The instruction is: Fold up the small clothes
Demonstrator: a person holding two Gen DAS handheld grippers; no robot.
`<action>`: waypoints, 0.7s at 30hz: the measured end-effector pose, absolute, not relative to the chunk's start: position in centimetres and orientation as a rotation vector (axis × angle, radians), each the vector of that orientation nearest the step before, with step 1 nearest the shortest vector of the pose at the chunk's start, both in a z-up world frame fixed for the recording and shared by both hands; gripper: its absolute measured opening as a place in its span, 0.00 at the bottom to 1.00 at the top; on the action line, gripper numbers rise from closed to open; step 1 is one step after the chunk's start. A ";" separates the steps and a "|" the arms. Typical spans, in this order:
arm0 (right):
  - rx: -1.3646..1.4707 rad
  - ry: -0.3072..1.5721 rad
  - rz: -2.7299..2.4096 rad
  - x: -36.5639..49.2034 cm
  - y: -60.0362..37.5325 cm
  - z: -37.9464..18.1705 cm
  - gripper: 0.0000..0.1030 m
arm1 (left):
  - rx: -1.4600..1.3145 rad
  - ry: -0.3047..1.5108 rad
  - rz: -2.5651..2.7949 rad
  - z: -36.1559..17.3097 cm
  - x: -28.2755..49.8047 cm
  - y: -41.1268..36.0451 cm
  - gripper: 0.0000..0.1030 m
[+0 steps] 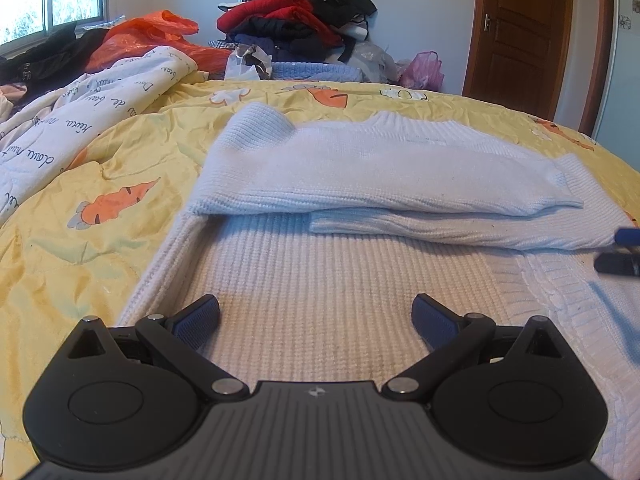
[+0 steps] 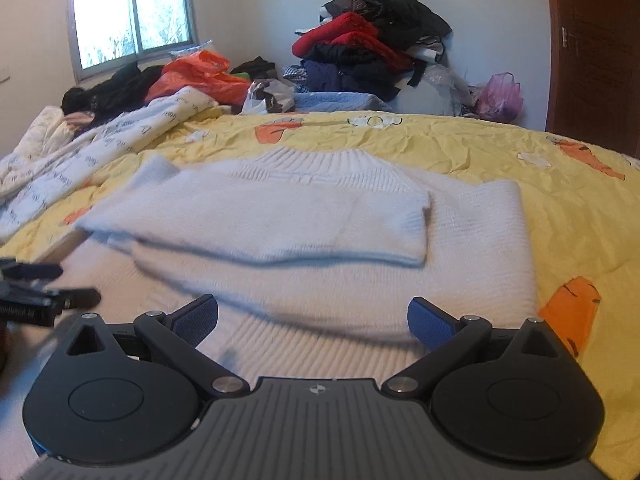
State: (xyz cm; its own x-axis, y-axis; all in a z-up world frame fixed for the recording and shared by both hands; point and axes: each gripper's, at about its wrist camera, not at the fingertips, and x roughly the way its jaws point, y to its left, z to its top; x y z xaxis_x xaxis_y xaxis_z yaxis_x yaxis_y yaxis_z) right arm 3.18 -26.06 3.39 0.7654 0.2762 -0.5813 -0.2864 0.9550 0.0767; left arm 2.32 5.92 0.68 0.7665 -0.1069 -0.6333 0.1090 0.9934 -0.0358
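A white knitted sweater [image 1: 340, 292] lies flat on the yellow bedspread, both sleeves [image 1: 376, 176] folded across its chest. My left gripper [image 1: 316, 318] hovers open over the ribbed hem at the sweater's left half, nothing between its fingers. In the right wrist view the same sweater [image 2: 320, 300] fills the middle, with the folded sleeves [image 2: 272, 220] above. My right gripper [image 2: 312, 320] is open over the hem's right half, empty. The right gripper's fingertips [image 1: 616, 252] show at the left view's right edge; the left gripper [image 2: 32, 292] shows at the right view's left edge.
The yellow carrot-print bedspread [image 1: 80, 208] covers the bed. A white lettered quilt [image 1: 92, 112] lies bunched at the left. Behind are an orange plastic bag [image 1: 148, 36], a tall pile of dark and red clothes [image 1: 304, 20], a pink bag [image 1: 422, 68] and a wooden door [image 1: 528, 32].
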 end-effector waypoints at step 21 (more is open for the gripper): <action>-0.097 0.688 0.327 1.8 -25.6 1.3 1.00 | 0.018 0.732 -0.144 1.5 -2.6 6.3 1.00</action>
